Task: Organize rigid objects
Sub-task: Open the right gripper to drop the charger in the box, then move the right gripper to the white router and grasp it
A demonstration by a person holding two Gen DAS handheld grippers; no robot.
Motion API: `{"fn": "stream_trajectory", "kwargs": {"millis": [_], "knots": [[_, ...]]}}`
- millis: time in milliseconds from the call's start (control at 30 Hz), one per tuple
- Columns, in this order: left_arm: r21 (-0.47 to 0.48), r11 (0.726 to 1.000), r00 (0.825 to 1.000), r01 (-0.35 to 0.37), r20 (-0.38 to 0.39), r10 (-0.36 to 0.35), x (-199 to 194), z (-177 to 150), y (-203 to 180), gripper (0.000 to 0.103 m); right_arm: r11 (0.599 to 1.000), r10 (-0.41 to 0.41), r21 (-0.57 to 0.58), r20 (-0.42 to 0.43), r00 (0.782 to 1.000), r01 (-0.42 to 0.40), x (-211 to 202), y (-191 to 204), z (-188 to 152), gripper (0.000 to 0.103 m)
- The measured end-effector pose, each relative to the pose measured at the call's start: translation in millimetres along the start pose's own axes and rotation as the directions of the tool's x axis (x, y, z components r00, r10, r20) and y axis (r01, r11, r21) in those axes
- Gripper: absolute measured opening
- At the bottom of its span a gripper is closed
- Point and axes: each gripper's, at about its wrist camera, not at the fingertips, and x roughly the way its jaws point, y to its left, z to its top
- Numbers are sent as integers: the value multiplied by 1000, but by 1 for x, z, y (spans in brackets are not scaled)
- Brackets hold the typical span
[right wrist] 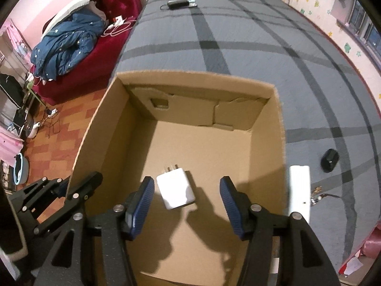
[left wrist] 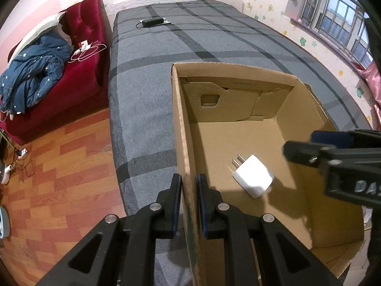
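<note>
Red sofa at far left carries a blue quilt and white cables. Grey plaid bed holds the open cardboard box.

Left gripper is clenched on the box's left wall. White charger lies on the box floor, prongs pointing away. Right gripper hangs above it, released, nothing between the pads.

Only the right wrist view shows a black mouse and a white bar on the bed right of the box. A black adapter lies at the bed's far end.
</note>
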Motion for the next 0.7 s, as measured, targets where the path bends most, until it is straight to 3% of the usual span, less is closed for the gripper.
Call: {"fn": "stream_trajectory", "kwargs": {"millis": [167, 333, 533, 700], "knots": [[15, 1000, 1000, -15, 0, 15, 0, 0, -2, 15, 1000, -18, 22, 34, 999, 17, -18, -15, -2, 70], [22, 1000, 1000, -22, -2, 22, 1, 0, -3, 15, 998, -28, 60, 67, 997, 24, -41, -39, -5, 91], [20, 1000, 1000, -22, -3, 23, 1, 1, -4, 15, 994, -68, 90, 99, 993, 59, -63, -68, -9, 103], [22, 999, 1000, -25, -4, 25, 1, 1, -3, 15, 989, -115, 105, 113, 987, 104, -75, -92, -15, 103]]}}
